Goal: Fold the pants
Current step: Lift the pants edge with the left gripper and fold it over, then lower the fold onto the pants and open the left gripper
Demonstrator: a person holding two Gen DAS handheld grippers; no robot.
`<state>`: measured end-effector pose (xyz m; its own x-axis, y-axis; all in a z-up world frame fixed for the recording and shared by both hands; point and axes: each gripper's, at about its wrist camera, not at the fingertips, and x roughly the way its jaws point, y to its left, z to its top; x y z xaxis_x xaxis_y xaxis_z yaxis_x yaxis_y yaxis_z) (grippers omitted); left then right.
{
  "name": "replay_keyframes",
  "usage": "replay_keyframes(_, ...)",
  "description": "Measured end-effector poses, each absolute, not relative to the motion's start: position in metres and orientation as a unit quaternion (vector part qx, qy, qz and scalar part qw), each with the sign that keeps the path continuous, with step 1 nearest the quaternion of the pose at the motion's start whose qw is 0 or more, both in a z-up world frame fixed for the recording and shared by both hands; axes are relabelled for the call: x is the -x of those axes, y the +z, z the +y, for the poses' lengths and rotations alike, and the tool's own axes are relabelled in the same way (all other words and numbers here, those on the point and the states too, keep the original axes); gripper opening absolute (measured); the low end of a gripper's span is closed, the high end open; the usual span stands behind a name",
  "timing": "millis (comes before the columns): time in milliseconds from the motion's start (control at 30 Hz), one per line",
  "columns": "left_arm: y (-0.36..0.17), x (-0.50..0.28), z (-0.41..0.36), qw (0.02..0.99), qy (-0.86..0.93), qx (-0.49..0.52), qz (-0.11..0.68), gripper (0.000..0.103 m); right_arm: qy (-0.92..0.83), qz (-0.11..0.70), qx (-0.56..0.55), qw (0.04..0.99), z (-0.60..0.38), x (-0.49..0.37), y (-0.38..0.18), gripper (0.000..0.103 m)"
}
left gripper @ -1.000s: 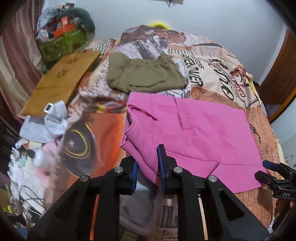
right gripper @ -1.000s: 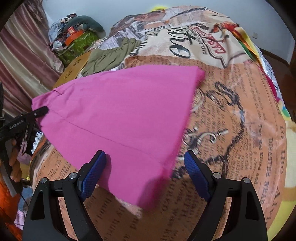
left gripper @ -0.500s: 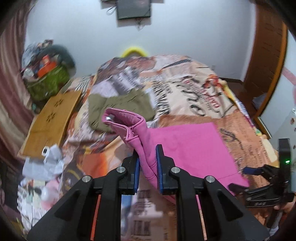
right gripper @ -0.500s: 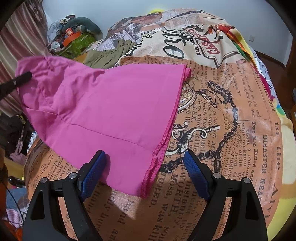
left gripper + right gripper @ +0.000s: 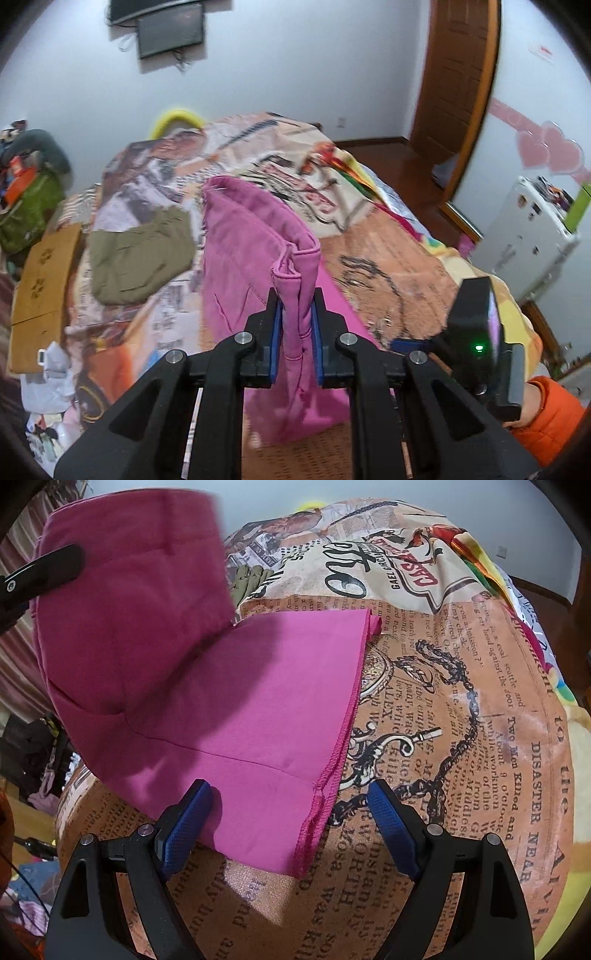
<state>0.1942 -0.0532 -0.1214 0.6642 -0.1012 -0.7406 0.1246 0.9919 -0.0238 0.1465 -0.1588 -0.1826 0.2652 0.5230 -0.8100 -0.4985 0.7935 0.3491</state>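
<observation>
Left wrist view: the left gripper (image 5: 296, 325) is clamping its blue pads onto a bunched edge of the pink pants (image 5: 258, 251), and the cloth is standing up between the jaws in a folded ridge, lifted clear of the bed (image 5: 402, 258). The rest of the garment is draping down from the grip toward the newspaper-print bedspread. Behind it, an olive-green garment (image 5: 136, 254) is lying flat on the bed, well apart from the jaws. A wooden board (image 5: 40, 280) is resting at the left edge, and a white appliance (image 5: 524, 236) is standing at the right near a wooden door (image 5: 458, 74). At lower right, an orange sleeve (image 5: 550, 417) is showing beside a black device with a green light.

Right wrist view: the right gripper (image 5: 290, 823) is hanging with its jaws spread wide, gripping nothing. The hemmed leg end of the pink pants (image 5: 258, 701) is lying flat on the bed (image 5: 480, 738), reaching in between the open fingers (image 5: 184, 827), with the left pad sitting over the cloth; whether it touches I cannot tell. The far part of the pants is rising up at upper left, where the dark tip of the left gripper (image 5: 44, 572) is holding it aloft.
</observation>
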Motion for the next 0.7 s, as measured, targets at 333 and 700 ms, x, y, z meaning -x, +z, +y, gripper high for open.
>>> replay_keyframes(333, -0.162, -0.211, -0.076, 0.867, -0.121, 0.013, 0.483, 0.013, 0.322, 0.513, -0.027, 0.795, -0.164, -0.147, -0.183, 0.084)
replay_keyframes(700, -0.163, -0.209, -0.078, 0.859, -0.141, 0.015, 0.491, 0.058, 0.307, 0.519, -0.038, 0.797, -0.174, -0.148, -0.181, 0.083)
